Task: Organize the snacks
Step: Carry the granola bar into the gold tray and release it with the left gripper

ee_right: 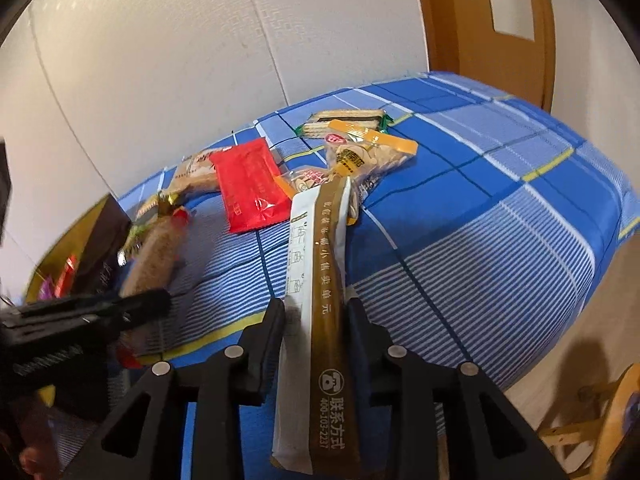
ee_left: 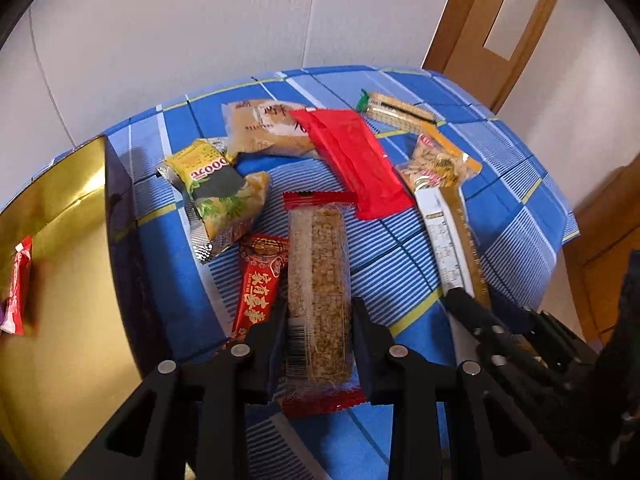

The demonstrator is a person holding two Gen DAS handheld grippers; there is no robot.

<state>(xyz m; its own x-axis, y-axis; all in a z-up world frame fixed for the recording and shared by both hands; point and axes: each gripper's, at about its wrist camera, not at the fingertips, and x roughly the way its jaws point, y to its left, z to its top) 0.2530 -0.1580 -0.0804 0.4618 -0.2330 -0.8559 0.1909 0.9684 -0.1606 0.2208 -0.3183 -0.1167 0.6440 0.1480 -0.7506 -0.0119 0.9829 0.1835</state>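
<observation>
The right gripper (ee_right: 316, 312) pinches a long white-and-brown sachet (ee_right: 320, 292) between its fingers, pointing toward twelve o'clock over the blue checked cloth (ee_right: 480, 220), with a red packet (ee_right: 250, 190) at eleven o'clock and the left gripper (ee_right: 92, 308) at nine.

Both wrist views close, sharing tablecloth (ee_left: 400, 264).

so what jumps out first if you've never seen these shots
A clear-wrapped grain bar with red ends sits between the left gripper fingers, and a long white-and-brown sachet between the right gripper fingers. Behind them, a bright red flat packet lies mid-table on the blue checked cloth.
</observation>
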